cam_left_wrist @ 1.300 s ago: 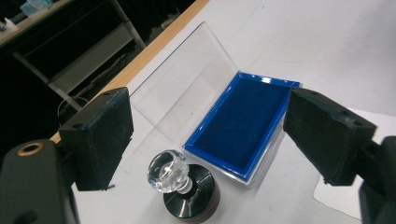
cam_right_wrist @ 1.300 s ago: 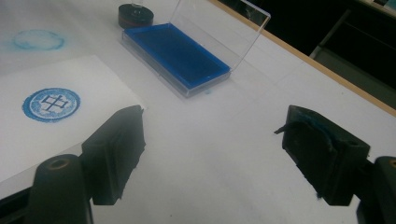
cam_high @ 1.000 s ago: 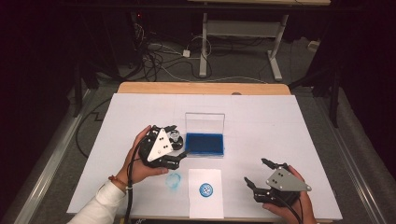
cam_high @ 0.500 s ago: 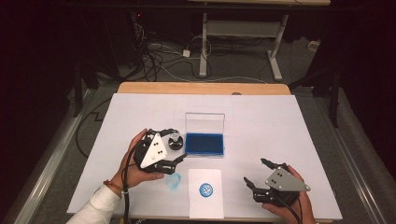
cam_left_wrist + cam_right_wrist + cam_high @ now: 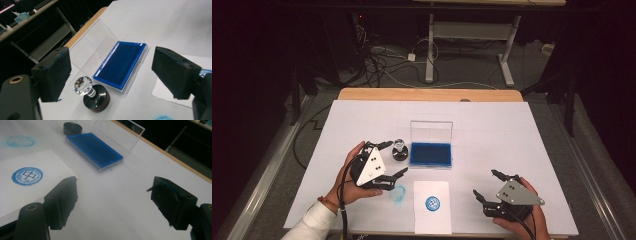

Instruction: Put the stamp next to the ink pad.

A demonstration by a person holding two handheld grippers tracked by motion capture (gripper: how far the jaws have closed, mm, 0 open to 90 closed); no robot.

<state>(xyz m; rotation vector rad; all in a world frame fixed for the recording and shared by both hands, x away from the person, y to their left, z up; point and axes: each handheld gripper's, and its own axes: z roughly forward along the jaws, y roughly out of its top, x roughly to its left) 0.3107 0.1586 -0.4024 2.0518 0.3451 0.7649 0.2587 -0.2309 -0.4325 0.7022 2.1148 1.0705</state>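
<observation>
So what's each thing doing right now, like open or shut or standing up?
Ink pad case: lid open, standing upright.
Stamp: upright on the table, not held.
Paper: flat, stamped with a blue circle.
Left gripper: open.
Right gripper: open, nothing between the fingers.

stamp (image 5: 93, 95) and ink pad (image 5: 119, 65) ahead, bare table (image 5: 512, 135) rightward
</observation>
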